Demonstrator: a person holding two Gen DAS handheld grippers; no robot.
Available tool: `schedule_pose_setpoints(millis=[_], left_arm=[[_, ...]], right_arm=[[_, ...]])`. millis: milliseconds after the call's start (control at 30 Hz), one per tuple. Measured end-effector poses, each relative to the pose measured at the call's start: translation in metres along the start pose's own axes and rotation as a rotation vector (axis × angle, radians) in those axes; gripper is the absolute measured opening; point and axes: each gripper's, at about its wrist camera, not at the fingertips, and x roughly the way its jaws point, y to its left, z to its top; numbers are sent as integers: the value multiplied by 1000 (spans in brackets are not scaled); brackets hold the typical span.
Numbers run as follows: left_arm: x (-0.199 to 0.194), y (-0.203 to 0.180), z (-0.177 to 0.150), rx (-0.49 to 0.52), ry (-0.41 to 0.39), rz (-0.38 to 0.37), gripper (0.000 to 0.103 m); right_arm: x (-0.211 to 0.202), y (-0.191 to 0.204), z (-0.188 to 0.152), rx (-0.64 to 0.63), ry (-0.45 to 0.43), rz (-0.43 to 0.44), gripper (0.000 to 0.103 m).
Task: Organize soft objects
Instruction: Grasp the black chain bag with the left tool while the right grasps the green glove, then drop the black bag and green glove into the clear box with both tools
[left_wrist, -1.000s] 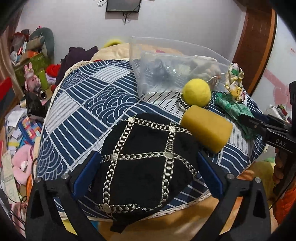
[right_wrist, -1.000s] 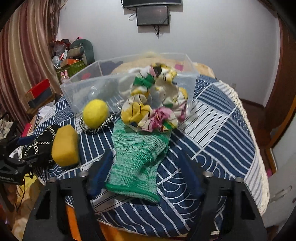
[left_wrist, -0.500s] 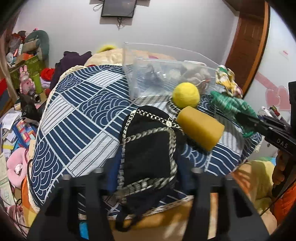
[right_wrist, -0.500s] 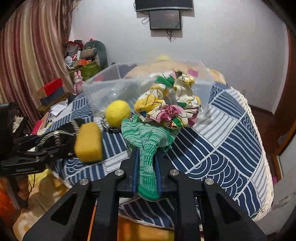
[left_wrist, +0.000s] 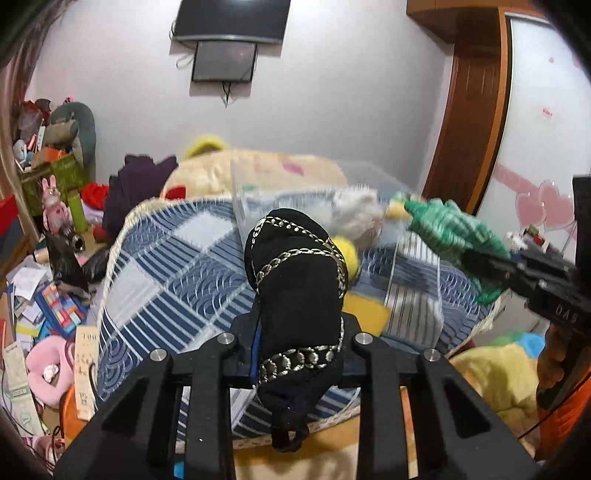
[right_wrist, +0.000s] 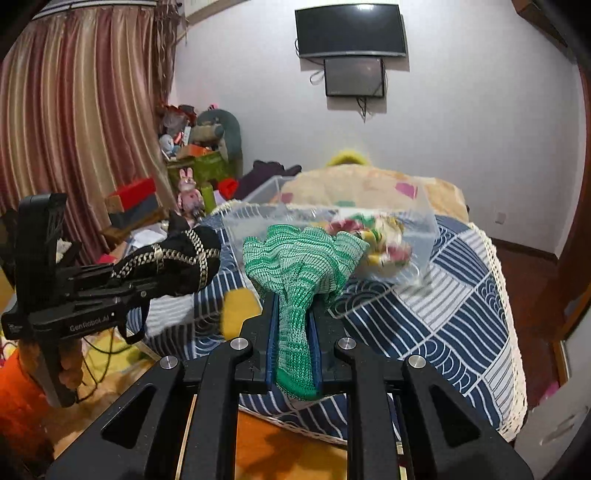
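Left wrist view: left tongs (left_wrist: 297, 332) pinch limp black chain-trimmed pouch (left_wrist: 295, 273) low, right tongs (right_wrist: 293, 343) clamp floppy green knit (right_wrist: 303, 258), both probably light.

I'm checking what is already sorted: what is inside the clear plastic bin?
Through the clear plastic bin, a floral fabric bundle shows, blurred. The green knit cloth covers the left part.

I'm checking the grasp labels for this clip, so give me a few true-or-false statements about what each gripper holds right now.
1. The left gripper is shut on the black chain-trimmed pouch. True.
2. The right gripper is open and holds nothing. False: it is shut on the green knit cloth.
3. The clear plastic bin sits on the blue patterned tablecloth. True.
4. The pouch lies flat on the tablecloth. False: it is lifted between the fingers.
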Motion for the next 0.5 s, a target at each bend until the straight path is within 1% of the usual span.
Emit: schedule_pose_setpoints(millis=[167, 233, 500], left_arm=[[-10, 4, 25, -19, -69, -6, 27], [-11, 5, 33, -21, -89, -4, 27], [1, 3, 71, -23, -164, -11, 27]], right_arm=[[-11, -1, 11, 0, -48, -7, 14], [-14, -2, 18, 2, -72, -23, 14], [-7, -26, 49, 37, -140, -81, 14]])
